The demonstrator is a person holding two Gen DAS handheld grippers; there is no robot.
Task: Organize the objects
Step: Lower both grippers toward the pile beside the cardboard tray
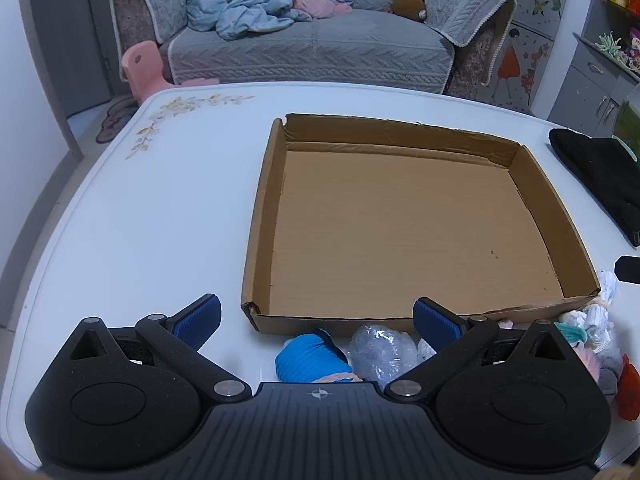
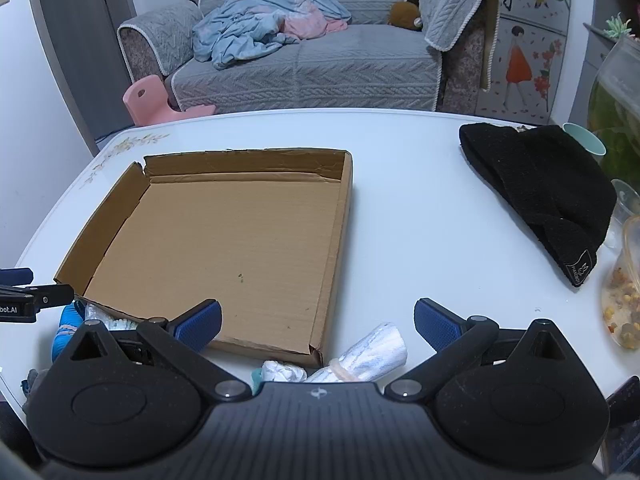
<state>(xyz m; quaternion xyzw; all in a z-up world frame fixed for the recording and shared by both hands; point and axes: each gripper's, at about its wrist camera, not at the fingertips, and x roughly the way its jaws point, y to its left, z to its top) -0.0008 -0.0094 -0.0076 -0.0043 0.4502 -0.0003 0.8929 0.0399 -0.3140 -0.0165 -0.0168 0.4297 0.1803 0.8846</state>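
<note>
A shallow cardboard tray (image 1: 264, 216) (image 2: 336, 240) lies empty on the white table. Along its near edge sit small rolled items: a blue roll (image 1: 310, 360) (image 2: 64, 326), a clear plastic-wrapped bundle (image 1: 380, 350), and white and pastel rolled cloths (image 1: 596, 320) (image 2: 372, 350). My left gripper (image 1: 316, 318) hangs open above the blue roll and the plastic bundle, touching neither. My right gripper (image 2: 318, 320) is open above the tray's near right corner and the white rolled cloth. The left gripper's tip (image 2: 24, 294) shows at the left edge of the right wrist view.
A black knit hat (image 2: 540, 196) (image 1: 596, 172) lies on the table to the right of the tray. Clear containers (image 2: 624, 288) and a mint cup (image 2: 586, 140) stand at the far right edge. A grey sofa (image 1: 312, 40) and pink stool (image 1: 144, 68) are behind the table.
</note>
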